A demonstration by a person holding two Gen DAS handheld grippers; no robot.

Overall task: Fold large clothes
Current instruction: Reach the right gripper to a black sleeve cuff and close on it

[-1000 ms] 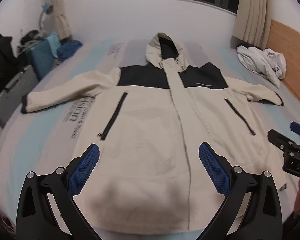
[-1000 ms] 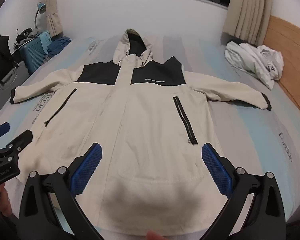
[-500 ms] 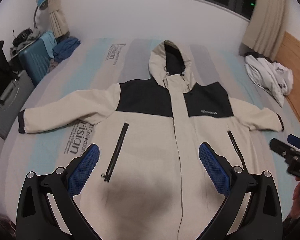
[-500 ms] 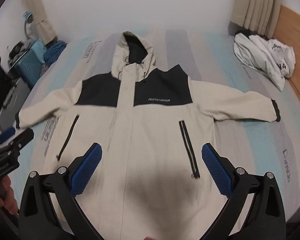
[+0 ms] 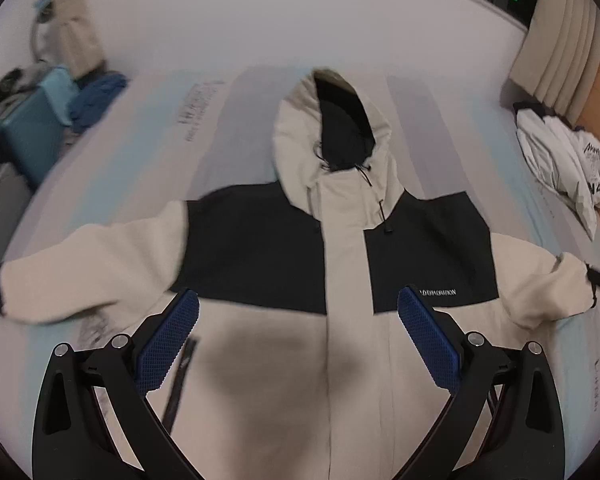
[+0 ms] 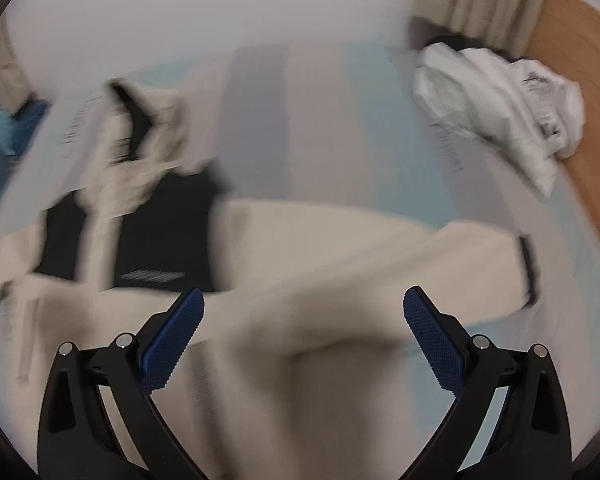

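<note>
Jacket [image 5: 352, 360] lies spread flat, front up, on bed [image 5: 228, 128] for folding; left gripper [image 5: 298, 336] and right gripper [image 6: 303, 334] both wide open, empty, right one over sleeve [image 6: 440, 264].

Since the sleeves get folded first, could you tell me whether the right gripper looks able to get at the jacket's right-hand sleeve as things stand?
Probably yes. The right gripper is open and empty, and the sleeve lies flat on the bed just ahead of it with nothing between. The view is blurred, though.
</note>
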